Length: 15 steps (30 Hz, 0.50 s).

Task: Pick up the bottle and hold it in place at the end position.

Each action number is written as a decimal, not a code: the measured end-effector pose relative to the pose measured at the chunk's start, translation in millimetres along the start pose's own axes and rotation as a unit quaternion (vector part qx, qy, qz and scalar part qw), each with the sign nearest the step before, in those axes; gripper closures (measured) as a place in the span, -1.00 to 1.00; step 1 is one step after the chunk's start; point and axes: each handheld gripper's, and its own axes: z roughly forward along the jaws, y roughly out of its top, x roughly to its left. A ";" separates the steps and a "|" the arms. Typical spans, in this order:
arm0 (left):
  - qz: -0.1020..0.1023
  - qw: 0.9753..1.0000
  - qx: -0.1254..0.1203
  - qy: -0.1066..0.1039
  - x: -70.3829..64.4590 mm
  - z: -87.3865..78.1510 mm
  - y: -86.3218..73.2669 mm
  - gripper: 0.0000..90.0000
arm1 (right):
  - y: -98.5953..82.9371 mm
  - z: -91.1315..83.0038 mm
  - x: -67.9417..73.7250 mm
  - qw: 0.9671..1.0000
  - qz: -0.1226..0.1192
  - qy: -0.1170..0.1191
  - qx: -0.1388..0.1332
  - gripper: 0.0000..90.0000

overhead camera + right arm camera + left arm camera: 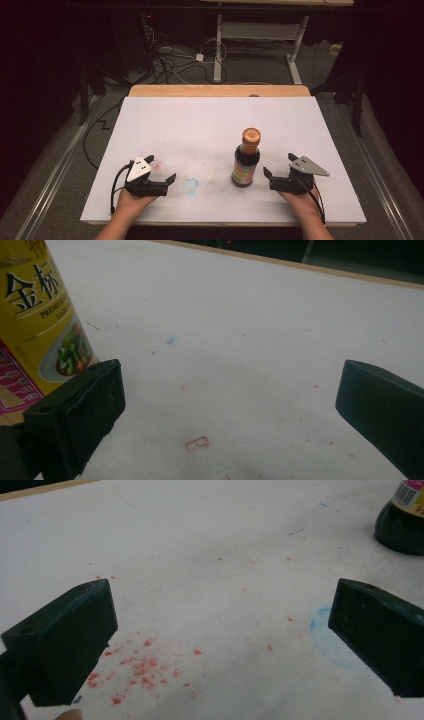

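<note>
Right gripper spread wide, holding nothing, just beside bottle; left gripper likewise agape, well apart. Stood upright near table front. Probably glass: heavy, slick, breakable, top-heavy; best gripped low around labelled body, not neck

The right tongs stand wide apart, nothing between the two black jaws. Just behind the left jaw rises a bottle with a yellow label (gold lettering, a picture of vegetables), upright on the white bench, whose surface bears faint red and blue marks.
</note>
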 end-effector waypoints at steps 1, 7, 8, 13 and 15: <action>0.000 1.000 0.000 0.000 0.0 0.0 0.0 -1.00 | 0.2 -0.8 -0.3 1.000 0.002 0.000 0.000 -1.00; -0.003 1.000 -0.001 -0.001 0.6 -0.4 0.5 -1.00 | 6.6 -12.2 2.8 1.000 0.000 0.010 -0.012 -1.00; -0.003 1.000 0.000 -0.001 0.8 -0.4 0.6 -1.00 | 6.6 -12.2 2.8 1.000 0.000 0.010 -0.012 -1.00; -0.004 1.000 0.000 -0.001 0.9 -0.5 0.8 -1.00 | 10.9 -20.6 13.6 0.999 0.001 0.032 -0.017 -0.99; -0.003 1.000 0.000 -0.001 0.8 -0.6 0.7 -1.00 | 13.5 -23.8 17.7 0.999 -0.003 0.036 -0.024 -0.99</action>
